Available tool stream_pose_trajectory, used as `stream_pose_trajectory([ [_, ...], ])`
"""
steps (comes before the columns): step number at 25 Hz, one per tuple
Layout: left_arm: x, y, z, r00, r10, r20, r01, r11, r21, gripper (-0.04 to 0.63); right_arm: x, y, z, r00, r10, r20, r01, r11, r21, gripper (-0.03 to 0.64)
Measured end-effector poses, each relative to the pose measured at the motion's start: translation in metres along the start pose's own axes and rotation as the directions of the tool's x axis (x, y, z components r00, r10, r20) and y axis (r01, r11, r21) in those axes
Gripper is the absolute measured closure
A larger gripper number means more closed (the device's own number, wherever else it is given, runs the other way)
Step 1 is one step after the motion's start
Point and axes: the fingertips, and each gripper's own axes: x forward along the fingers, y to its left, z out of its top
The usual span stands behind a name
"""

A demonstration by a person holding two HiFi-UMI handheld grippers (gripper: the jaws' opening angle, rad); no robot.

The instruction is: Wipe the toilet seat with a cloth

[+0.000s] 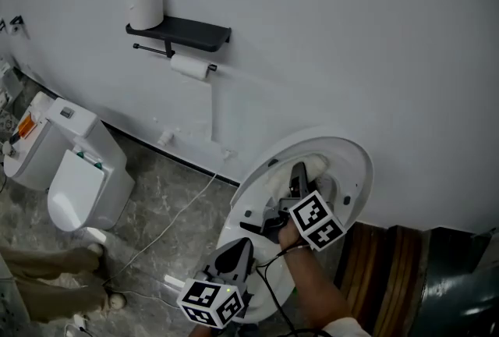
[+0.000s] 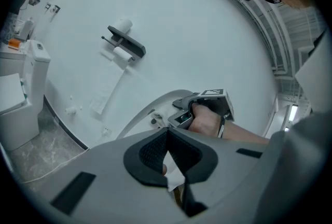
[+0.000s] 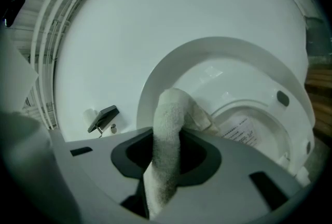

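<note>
The right gripper (image 1: 299, 176) is closed on a white fluffy terry cloth (image 3: 167, 129). The far end of the cloth lies against the white oval plastic toilet seat (image 1: 357, 172), which stands raised by the white wall (image 1: 351, 31). The left gripper (image 2: 167, 139) is lower in the head view, with its jaws pressed together.

Toilet seat (image 1: 355, 172) raised against wall (image 1: 351, 31); cloth (image 1: 312, 166) in right claw (image 1: 299, 173), at seat's inner face. Left claw (image 1: 238, 251) nearer, lower left. Shelf (image 1: 191, 31) up left carries roll (image 1: 146, 6); second toilet (image 1: 78, 179) below, on floor (image 1: 171, 203).
</note>
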Motion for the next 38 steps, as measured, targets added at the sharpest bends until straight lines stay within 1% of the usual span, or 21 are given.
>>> stream_pose_trajectory([
  [3,0.002,-0.008,0.000,1.000,-0.012,-0.006,0.012,1.000,0.010,0.595,-0.003,-0.006,0.009,1.000,-0.014,0.008,0.014,1.000,-0.009,0.517],
  [7,0.003,-0.012,-0.002,1.000,-0.009,-0.009,0.009,1.000,0.015,0.595,-0.005,-0.015,0.020,0.999,-0.031,0.008,0.032,0.999,-0.033,0.515],
  [17,0.010,-0.031,-0.015,0.999,-0.034,-0.041,0.035,0.999,0.031,0.595,-0.017,-0.049,0.057,0.996,-0.074,0.057,0.076,0.997,-0.032,0.515],
  [25,0.023,-0.050,-0.027,0.995,-0.068,-0.078,0.071,0.996,0.047,0.595,-0.027,-0.081,0.072,0.990,-0.117,0.076,0.119,0.993,-0.025,0.515],
  [29,0.029,-0.055,-0.030,0.994,-0.073,-0.083,0.078,0.995,0.057,0.595,-0.027,-0.089,0.074,0.991,-0.113,0.075,0.114,0.993,-0.021,0.516],
  [32,0.031,-0.057,-0.032,0.994,-0.069,-0.085,0.074,0.995,0.062,0.595,-0.025,-0.091,0.072,0.993,-0.104,0.064,0.106,0.994,-0.041,0.515],
  [38,0.034,-0.057,-0.024,0.996,-0.054,-0.076,0.061,0.994,0.092,0.595,-0.020,-0.091,0.073,0.997,-0.073,0.018,0.074,0.995,-0.060,0.515],
])
